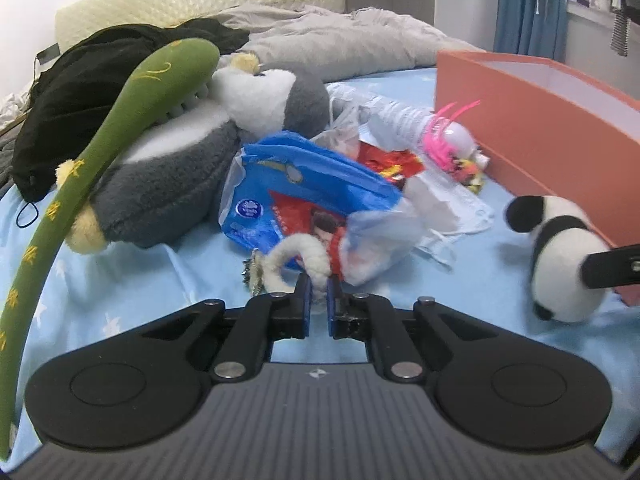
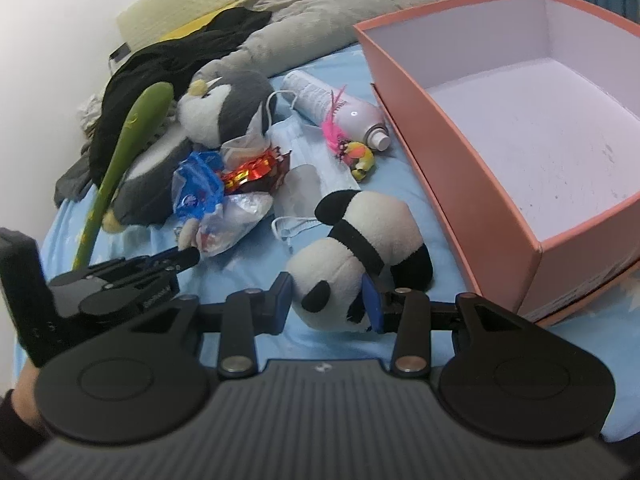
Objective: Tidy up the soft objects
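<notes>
Both my grippers grasp soft toys on the blue bed beside the orange box.

My right gripper has its jaws clamped on the panda's head, just left of the near corner of the box, which stands open. My left gripper is clenched on the white loop of a small toy lying against the blue bag. Far left lie the penguin and the green plush; a spray can lies beside the box's far corner.
</notes>
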### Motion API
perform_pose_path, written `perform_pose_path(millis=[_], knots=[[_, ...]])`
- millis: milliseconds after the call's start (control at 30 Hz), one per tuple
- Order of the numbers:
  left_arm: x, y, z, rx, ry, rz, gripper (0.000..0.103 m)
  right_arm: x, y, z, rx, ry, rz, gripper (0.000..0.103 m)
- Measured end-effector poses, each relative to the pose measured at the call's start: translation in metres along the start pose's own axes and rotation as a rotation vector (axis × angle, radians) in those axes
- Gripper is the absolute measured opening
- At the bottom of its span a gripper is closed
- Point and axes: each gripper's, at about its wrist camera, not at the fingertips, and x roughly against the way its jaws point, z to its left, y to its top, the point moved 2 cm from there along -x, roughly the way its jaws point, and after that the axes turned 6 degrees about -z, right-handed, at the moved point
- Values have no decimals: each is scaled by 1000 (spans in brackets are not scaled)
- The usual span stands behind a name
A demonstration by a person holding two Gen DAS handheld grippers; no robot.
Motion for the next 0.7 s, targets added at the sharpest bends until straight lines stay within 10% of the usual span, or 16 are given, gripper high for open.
perform_pose_path(millis=[567,700], knots=[[88,-56,-31,434,-95,104,11,57,-41,-2,95,25,38,33],[91,-64,-25,537,-118,148,52,57,-42,-9,24,22,56,37]])
